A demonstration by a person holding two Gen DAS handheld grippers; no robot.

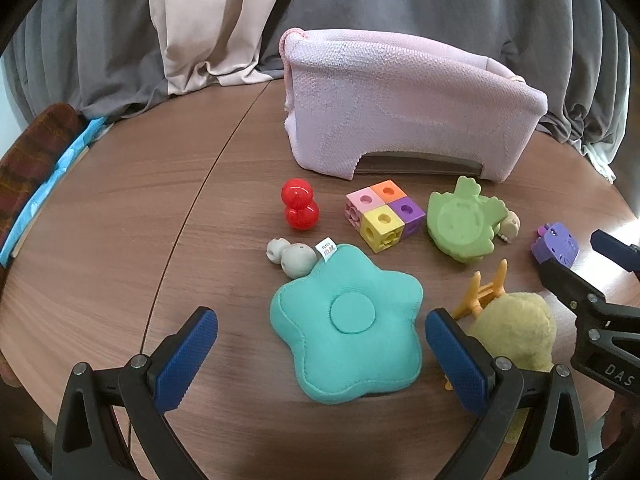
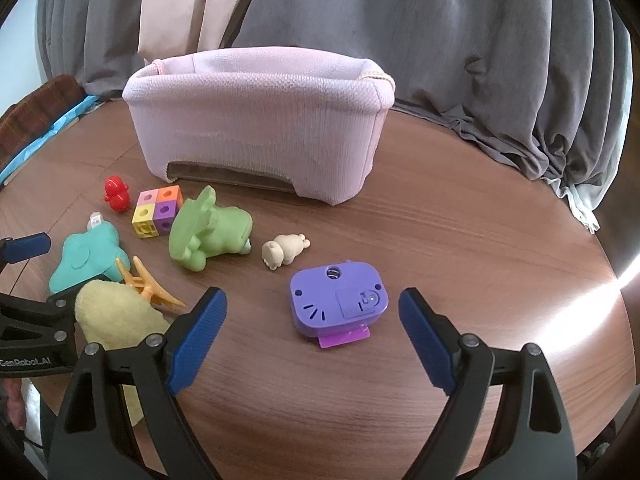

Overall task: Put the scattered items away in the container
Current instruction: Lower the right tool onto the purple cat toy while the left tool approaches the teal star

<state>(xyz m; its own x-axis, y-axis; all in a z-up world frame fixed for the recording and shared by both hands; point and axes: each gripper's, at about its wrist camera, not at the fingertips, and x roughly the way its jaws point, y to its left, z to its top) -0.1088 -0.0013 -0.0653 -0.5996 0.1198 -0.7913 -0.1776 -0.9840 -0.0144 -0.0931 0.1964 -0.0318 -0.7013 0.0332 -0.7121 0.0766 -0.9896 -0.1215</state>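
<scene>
Both claws spread wide over scattered toys, nothing gripped yet

Left gripper (image 1: 322, 356) is held open astride the teal star cushion (image 1: 347, 328), pads clear of it; right gripper (image 2: 312, 336) is likewise open, framing the purple toy (image 2: 338, 302), which lies flat on the wooden table (image 2: 460, 240) well short of the pink fabric basket (image 2: 260, 120). Purple toy's long axis is judged to run across the jaws, its magenta tab pointing back toward the camera; closing on the shorter span would likely be surer. The cushion is soft and should be pinched across its middle, lobes avoided. The yellow plush (image 1: 516, 332) beside the left claw's right pad could be snagged
</scene>
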